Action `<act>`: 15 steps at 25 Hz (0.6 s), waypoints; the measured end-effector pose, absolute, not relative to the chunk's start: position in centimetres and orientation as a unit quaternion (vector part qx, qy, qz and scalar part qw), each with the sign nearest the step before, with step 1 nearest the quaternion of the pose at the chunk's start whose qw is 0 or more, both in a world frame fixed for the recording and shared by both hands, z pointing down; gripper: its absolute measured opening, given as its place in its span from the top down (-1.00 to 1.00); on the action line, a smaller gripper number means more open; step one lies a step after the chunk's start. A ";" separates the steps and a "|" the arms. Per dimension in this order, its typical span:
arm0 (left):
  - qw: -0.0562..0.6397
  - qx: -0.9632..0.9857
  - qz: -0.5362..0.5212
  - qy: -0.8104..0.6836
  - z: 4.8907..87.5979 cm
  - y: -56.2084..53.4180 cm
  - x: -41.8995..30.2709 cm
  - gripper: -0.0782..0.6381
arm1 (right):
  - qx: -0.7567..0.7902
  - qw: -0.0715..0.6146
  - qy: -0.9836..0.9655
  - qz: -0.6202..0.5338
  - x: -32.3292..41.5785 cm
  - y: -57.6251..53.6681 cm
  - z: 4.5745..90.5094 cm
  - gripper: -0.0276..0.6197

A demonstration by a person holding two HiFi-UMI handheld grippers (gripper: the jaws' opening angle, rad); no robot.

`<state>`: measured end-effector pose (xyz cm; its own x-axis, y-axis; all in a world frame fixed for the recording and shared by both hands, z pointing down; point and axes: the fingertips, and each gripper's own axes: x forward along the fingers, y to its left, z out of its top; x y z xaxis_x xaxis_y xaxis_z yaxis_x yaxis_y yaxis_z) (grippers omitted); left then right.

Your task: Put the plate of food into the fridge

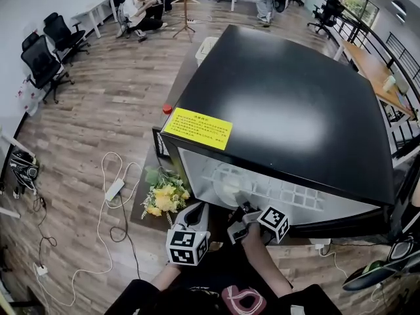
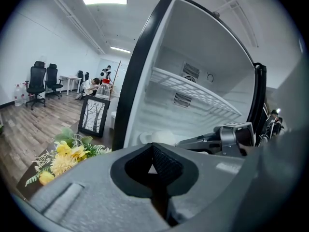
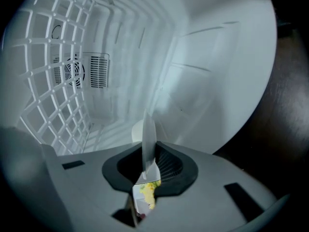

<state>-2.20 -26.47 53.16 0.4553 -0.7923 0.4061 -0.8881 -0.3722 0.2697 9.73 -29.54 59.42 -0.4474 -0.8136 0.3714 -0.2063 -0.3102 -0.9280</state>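
Food plate (image 1: 230, 184) within fridge (image 1: 282, 104) mouth, gripped by right tongs (image 1: 240, 216).
Head view: plate lies 11 o'clock of right tongs, the nearer. Left gripper view: left tongs (image 2: 154, 168) clenched, empty. Right gripper view: rim clamped, plate running toward 12 o'clock.

You have one fridge (image 1: 289, 104), one plate (image 1: 231, 184), one wire shelf (image 2: 198, 93), two grippers (left gripper (image 1: 195, 216), right gripper (image 1: 240, 216)), one bunch of flowers (image 1: 164, 195), one yellow label (image 1: 197, 128) and one framed picture (image 2: 94, 116) before you.
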 end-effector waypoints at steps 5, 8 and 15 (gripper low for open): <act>0.231 0.819 0.104 -0.514 53.3 -26.7 -2.4 0.76 | -0.475 0.228 0.540 -0.657 9.6 -30.1 59.7 0.75; 0.230 0.819 0.104 -0.516 53.3 -26.7 -2.5 0.76 | -0.477 0.227 0.541 -0.655 9.6 -30.5 59.8 0.75; 0.237 0.809 0.105 -0.528 53.5 -26.6 -3.5 0.76 | -0.492 0.218 0.542 -0.645 9.8 -30.9 60.4 0.76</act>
<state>-3.53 -26.56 53.45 0.4197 -0.8047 0.4200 -0.9041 -0.3295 0.2721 9.82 -30.89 60.36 -0.4208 -0.8149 0.3986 -0.2516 -0.3173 -0.9143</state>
